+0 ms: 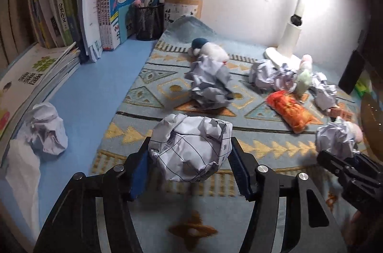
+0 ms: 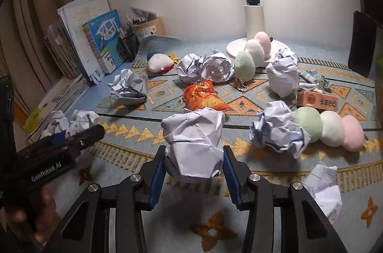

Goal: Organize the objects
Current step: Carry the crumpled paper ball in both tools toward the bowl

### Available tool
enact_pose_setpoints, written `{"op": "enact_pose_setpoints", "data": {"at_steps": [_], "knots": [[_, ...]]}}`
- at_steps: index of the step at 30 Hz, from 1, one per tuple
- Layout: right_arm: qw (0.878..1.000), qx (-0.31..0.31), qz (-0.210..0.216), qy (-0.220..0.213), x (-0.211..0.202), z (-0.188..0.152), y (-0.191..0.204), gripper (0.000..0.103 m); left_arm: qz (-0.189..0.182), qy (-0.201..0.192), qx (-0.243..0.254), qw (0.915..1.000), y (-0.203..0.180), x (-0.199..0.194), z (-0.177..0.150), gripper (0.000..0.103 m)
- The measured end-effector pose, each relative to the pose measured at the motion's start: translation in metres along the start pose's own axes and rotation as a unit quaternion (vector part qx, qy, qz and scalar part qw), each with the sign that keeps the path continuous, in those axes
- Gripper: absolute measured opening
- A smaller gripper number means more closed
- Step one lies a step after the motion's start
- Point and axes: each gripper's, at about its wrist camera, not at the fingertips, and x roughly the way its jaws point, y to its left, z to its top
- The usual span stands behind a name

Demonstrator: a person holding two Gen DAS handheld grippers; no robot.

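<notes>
A gridded paper ball [image 1: 190, 147] is clamped between the jaws of the left gripper [image 1: 190, 158], and a plain paper ball [image 2: 194, 141] is likewise pinched by the right gripper [image 2: 194, 163], both held just over the patterned mat [image 2: 263, 158]. Little is judged done: farther out, several crumpled balls [image 2: 128, 88], an orange snack packet [image 2: 203, 96] and plush toys [image 2: 329, 127] are left scattered, up to the lamp base [image 2: 232, 47].

- Books [image 1: 71, 13] stand far left, pen holder [image 1: 149, 22] to their right.
- Lamp [image 1: 290, 37] stands far right on the mat [image 1: 148, 90].
- Snack packet [image 2: 203, 97] lies mid-mat among paper balls [image 2: 128, 88].
</notes>
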Motion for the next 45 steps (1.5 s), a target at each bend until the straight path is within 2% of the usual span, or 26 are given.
{"op": "enact_pose_setpoints", "data": {"at_steps": [2,5,12,16,21,26,31,38,40,42,45], "knots": [[1.0,-0.004,-0.007,-0.016,-0.022,-0.001,-0.011,0.044,-0.023,-0.008,0.008,0.9997,-0.023,-0.011,-0.009,0.058],[0.997,-0.02,-0.053,-0.05,-0.051,0.001,-0.032,0.044,-0.048,-0.018,0.03,0.9982,-0.062,-0.023,-0.016,0.058],[0.995,-0.011,-0.093,-0.036,-0.064,-0.008,-0.101,0.045,-0.111,-0.032,0.042,0.9924,-0.135,-0.027,-0.024,0.058],[0.996,-0.01,-0.084,-0.034,-0.059,-0.017,-0.114,0.045,-0.113,-0.034,0.057,0.9914,-0.167,-0.016,-0.037,0.058],[0.995,-0.024,-0.088,-0.034,-0.055,-0.019,-0.108,0.045,-0.116,-0.029,0.054,0.9913,-0.176,-0.006,-0.041,0.059],[0.995,-0.015,-0.096,-0.025,-0.051,-0.019,-0.111,0.045,-0.113,-0.016,0.056,0.9919,-0.177,0.002,-0.042,0.059],[0.994,-0.007,-0.104,-0.019,-0.049,-0.018,-0.115,0.045,-0.108,-0.015,0.076,0.9911,-0.184,0.002,-0.044,0.059],[0.995,-0.004,-0.101,-0.022,-0.056,-0.016,-0.116,0.045,-0.105,-0.016,0.074,0.9916,-0.184,0.002,-0.044,0.059],[0.995,0.003,-0.093,-0.027,-0.075,-0.009,-0.121,0.045,-0.098,-0.019,0.077,0.992,-0.185,0.001,-0.044,0.059],[0.994,0.018,-0.091,-0.061,-0.114,0.007,-0.134,0.045,-0.092,-0.024,0.084,0.992,-0.19,-0.004,-0.043,0.059],[0.985,0.066,-0.126,-0.096,-0.17,0.031,-0.169,0.045,-0.112,-0.045,0.109,0.9867,-0.208,-0.033,-0.034,0.059]]}}
